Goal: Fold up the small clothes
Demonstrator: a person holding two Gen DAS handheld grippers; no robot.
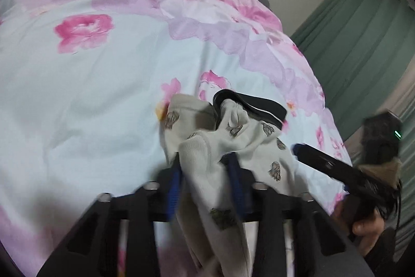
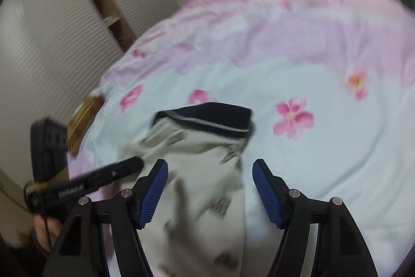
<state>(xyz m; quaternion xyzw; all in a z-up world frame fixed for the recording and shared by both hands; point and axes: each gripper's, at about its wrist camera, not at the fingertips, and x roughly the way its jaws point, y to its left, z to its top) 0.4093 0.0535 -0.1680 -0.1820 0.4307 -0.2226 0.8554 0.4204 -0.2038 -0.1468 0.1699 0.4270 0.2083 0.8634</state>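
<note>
A small cream garment [image 1: 259, 147] [image 2: 202, 155] with little grey-brown prints and a black waistband [image 1: 259, 108] [image 2: 207, 118] lies crumpled on the floral bed cover. My left gripper [image 1: 205, 173] has its blue pads a little apart, with a ribbed fold of the garment lying loosely between them. My right gripper [image 2: 210, 165] stands open over the garment's near part, its pads clear of the cloth. Each gripper shows in the other's view: the right one's fingertip [image 1: 298, 148] beside the garment's right edge, the left one's fingertip [image 2: 135, 162] at its left edge.
The pale blue bed cover [image 1: 77, 108] [image 2: 324, 173] with pink flowers spreads on all sides, bunched pink at the far end. A green curtain [image 1: 363, 43] hangs to the right, white slatted doors [image 2: 39, 43] stand to the left. A hand [image 1: 365, 225] holds the right gripper.
</note>
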